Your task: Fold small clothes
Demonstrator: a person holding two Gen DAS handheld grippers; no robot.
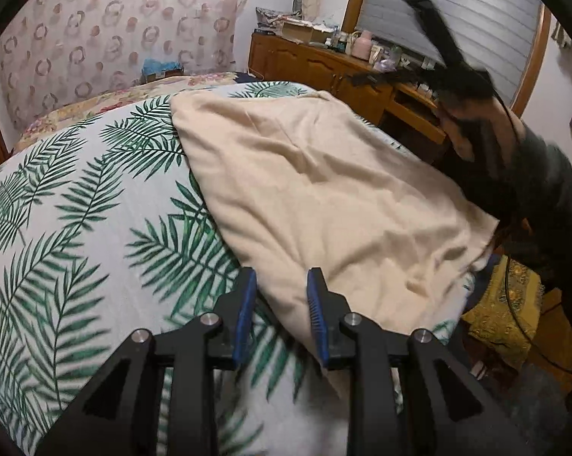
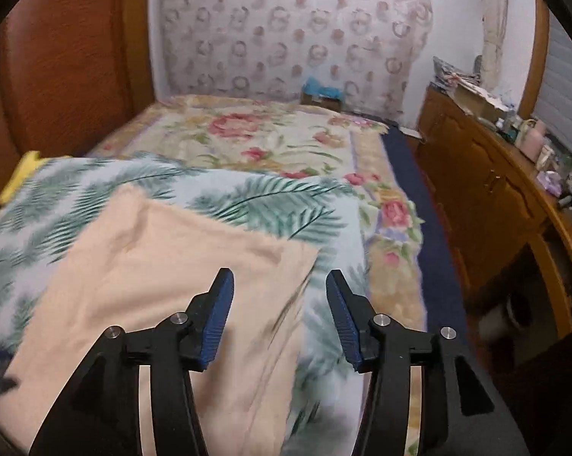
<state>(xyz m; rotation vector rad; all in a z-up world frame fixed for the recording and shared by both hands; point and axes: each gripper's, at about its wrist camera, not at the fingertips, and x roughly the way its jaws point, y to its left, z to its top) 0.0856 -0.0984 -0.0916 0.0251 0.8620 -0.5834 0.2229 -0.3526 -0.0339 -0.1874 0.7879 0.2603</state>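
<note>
A cream-coloured cloth (image 1: 324, 190) lies spread, a little wrinkled, on a white palm-leaf bedcover (image 1: 76, 209). My left gripper (image 1: 280, 285) is open and empty, its blue pads just above the cloth's near left edge. In the left wrist view the right gripper (image 1: 430, 41) is blurred, raised above the cloth's far right side, held by a gloved hand. In the right wrist view my right gripper (image 2: 278, 288) is open and empty above the cloth (image 2: 164, 285), near its right corner.
A floral blanket (image 2: 266, 140) covers the far bed. A wooden dresser (image 2: 495, 190) with clutter stands on the right under a shuttered window. A wooden headboard (image 2: 57, 57) is on the left. A yellow patterned cloth (image 1: 502, 311) lies off the bed's edge.
</note>
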